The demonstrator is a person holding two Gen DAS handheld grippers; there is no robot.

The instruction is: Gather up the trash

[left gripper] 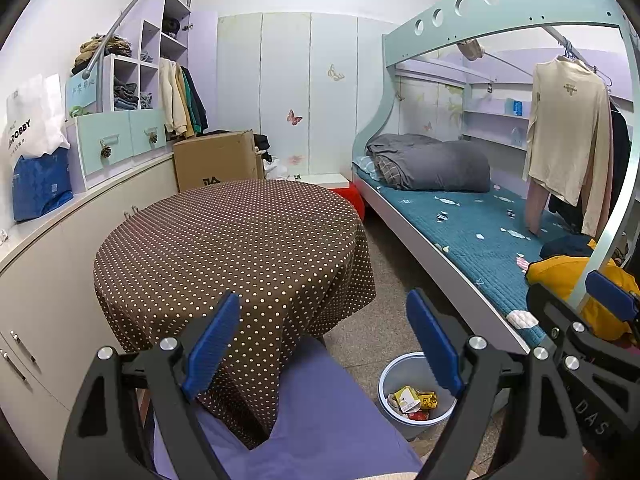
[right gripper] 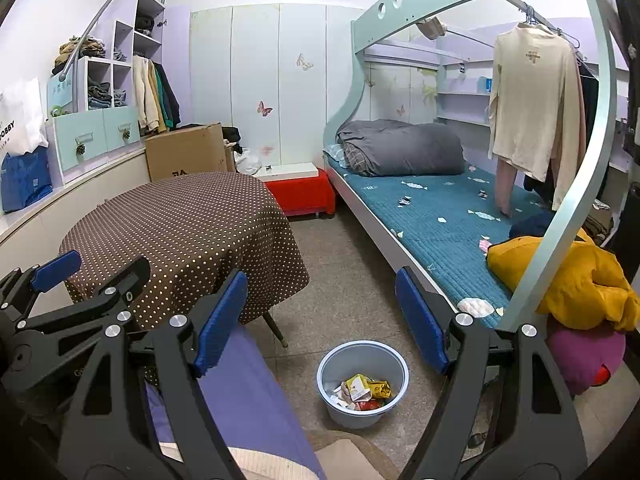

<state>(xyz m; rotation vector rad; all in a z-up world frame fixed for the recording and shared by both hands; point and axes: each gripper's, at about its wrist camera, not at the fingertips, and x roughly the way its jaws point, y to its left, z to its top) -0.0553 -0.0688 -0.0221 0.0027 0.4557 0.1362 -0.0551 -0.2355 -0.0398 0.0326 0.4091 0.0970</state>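
Observation:
A pale blue bin (right gripper: 362,416) stands on the floor between the table and the bed, holding several crumpled wrappers (right gripper: 362,392), yellow, white and red. In the left wrist view the same bin (left gripper: 390,380) sits low right, partly behind a blue finger pad. My left gripper (left gripper: 324,344) hangs open above the table's near edge with nothing between its fingers. My right gripper (right gripper: 320,316) is open too, empty, held above the bin. Each gripper shows at the edge of the other's view: the right gripper (left gripper: 576,312) and the left gripper (right gripper: 100,276).
A round table with a brown dotted cloth (right gripper: 180,232) is on the left, a purple-covered seat (right gripper: 244,392) below it. A bunk bed with a teal mattress (right gripper: 440,216), a yellow garment (right gripper: 568,272) and hanging clothes fills the right. A cardboard box (right gripper: 186,150) and red stool (right gripper: 304,194) stand behind.

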